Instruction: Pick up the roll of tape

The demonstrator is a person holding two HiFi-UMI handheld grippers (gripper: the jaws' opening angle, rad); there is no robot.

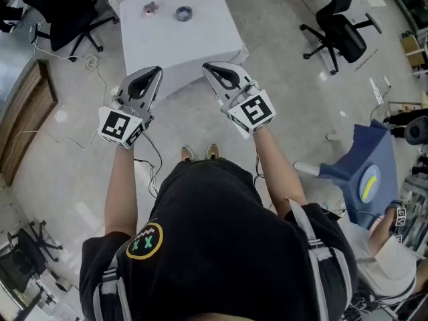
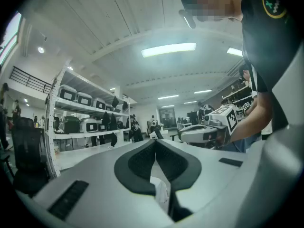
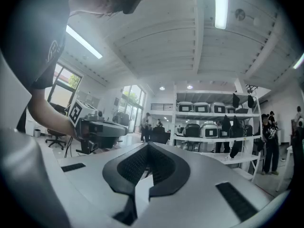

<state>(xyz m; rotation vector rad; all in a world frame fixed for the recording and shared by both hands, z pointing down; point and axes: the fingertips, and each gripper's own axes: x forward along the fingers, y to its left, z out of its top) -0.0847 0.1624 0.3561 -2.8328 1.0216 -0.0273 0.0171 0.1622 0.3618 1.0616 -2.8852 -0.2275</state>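
white table stands well ahead of the person, and both tools are held level in front of the chest, short of its near edge. the left gripper and right gripper each have their jaws pressed together with nothing between them, so the likeliest fault from here is arriving at the target like that: closed tips would shove it across the smooth top, perhaps off the far edge, instead of straddling it. the roll of tape lies on the far part of the table, well apart from both grippers and roughly between their lines. it seems to lie flat, though it is small in the head view, so a high pinch could slip over it. a pinkish thing near the roll on its left could be knocked by a wide sweep.
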